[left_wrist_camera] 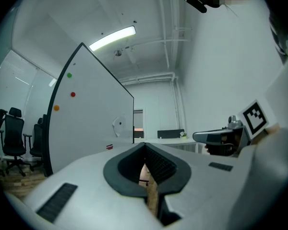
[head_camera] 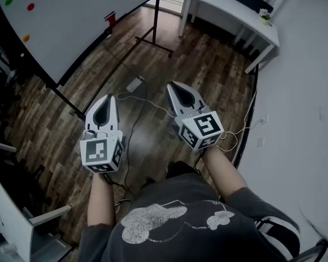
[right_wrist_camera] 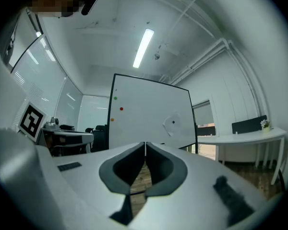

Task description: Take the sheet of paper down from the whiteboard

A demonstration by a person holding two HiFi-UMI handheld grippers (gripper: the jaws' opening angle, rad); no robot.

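The whiteboard point(head_camera: 60, 26) stands on a wheeled frame at the upper left of the head view, some way ahead of both grippers. A small white sheet of paper point(right_wrist_camera: 173, 122) hangs on it under a dark magnet; the left gripper view shows the paper point(left_wrist_camera: 118, 124) too. Green, red and orange magnets point(right_wrist_camera: 116, 108) sit near the board's other end. My left gripper point(head_camera: 110, 97) and right gripper point(head_camera: 172, 84) are held side by side above the floor, pointing level. Both are shut with nothing between their jaws. Neither touches the board.
A long white desk point(head_camera: 235, 10) with a small potted plant point(head_camera: 265, 16) stands beyond the board. A white wall point(head_camera: 306, 91) runs along the right. Cables and a power brick point(head_camera: 135, 84) lie on the wooden floor. Black office chairs point(left_wrist_camera: 12, 138) stand at the left.
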